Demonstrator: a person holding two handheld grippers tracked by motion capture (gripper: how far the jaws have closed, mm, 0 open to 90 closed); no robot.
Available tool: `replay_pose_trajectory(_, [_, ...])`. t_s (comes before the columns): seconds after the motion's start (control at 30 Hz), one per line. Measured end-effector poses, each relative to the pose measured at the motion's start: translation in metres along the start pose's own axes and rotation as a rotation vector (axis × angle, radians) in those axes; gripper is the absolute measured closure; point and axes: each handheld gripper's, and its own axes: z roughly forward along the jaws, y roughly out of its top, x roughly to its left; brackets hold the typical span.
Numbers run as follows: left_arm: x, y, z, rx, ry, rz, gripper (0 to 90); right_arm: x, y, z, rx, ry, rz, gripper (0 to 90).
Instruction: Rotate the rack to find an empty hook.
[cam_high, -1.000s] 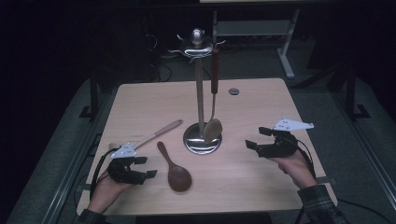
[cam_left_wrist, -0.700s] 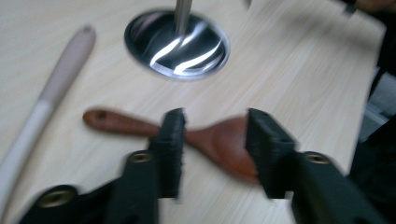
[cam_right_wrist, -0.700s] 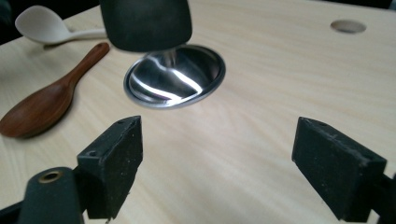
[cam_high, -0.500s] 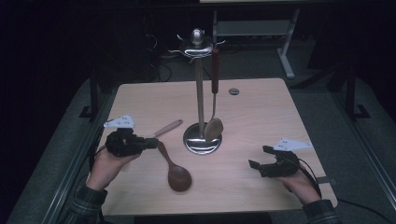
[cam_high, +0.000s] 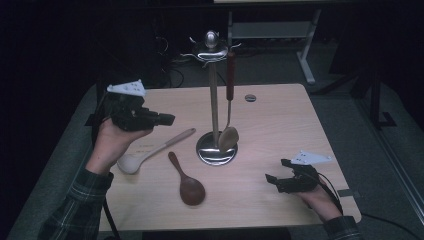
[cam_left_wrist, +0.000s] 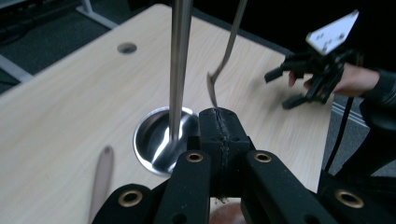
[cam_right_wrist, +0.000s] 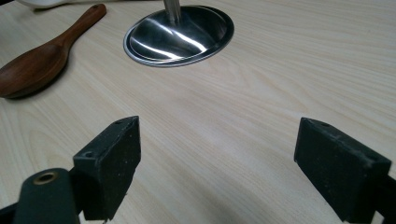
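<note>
The table was pale wood, and near its middle stood a steel stand, a tall pole on a round dish base with hooks at the top. From one hook hung a ladle with a dark red handle, its bowl just over the base. The left tongs view caught that ladle edge-on, thin as a blade beside the pole, where the high view showed its full bowl.

Left of the base lay a pale spoon, handle angled toward the stand, and in front of it a dark spoon, bowl toward the person. The right tongs view showed the dark spoon's handle tip ending near the base rim.

The left tongs were held up off the table, aimed at the stand, jaws pressed together on nothing; their own view showed the seam between the pads. The right tongs sat low at the table's right front, jaws spread wide over bare wood. A small grommet sat at the far edge.
</note>
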Motion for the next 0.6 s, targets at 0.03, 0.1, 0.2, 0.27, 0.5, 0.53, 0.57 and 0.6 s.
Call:
replay_pose_trajectory(0.03, [0.000,0.007,-0.002,-0.003,-0.002,0.007,89.7,0.000,0.000,0.000,0.000,0.000,0.000,14.4])
replay_pose_trajectory(0.1, [-0.001,0.019,-0.005,-0.007,-0.003,0.016,89.7,-0.001,-0.001,0.000,0.003,-0.004,0.003,14.4])
replay_pose_trajectory(0.2, [-0.002,0.039,-0.010,-0.026,-0.007,0.038,89.8,-0.002,-0.004,0.002,0.015,-0.012,0.002,14.4])
replay_pose_trajectory(0.27, [-0.003,0.050,-0.013,-0.036,-0.011,0.055,89.8,-0.002,-0.004,0.002,0.018,-0.017,0.003,14.4])
replay_pose_trajectory(0.5, [-0.002,0.084,-0.016,-0.064,-0.007,0.084,89.7,-0.001,-0.005,0.006,0.027,-0.023,-0.005,14.2])
replay_pose_trajectory(0.53, [-0.002,0.088,-0.017,-0.075,-0.006,0.087,89.7,-0.001,-0.005,0.006,0.028,-0.024,-0.002,14.2])
replay_pose_trajectory(0.57, [-0.002,0.093,-0.017,-0.078,-0.008,0.088,89.7,-0.001,-0.005,0.006,0.028,-0.025,-0.002,14.2])
replay_pose_trajectory(0.6, [-0.002,0.097,-0.018,-0.085,-0.010,0.090,89.7,-0.002,-0.005,0.007,0.027,-0.027,0.000,14.2])
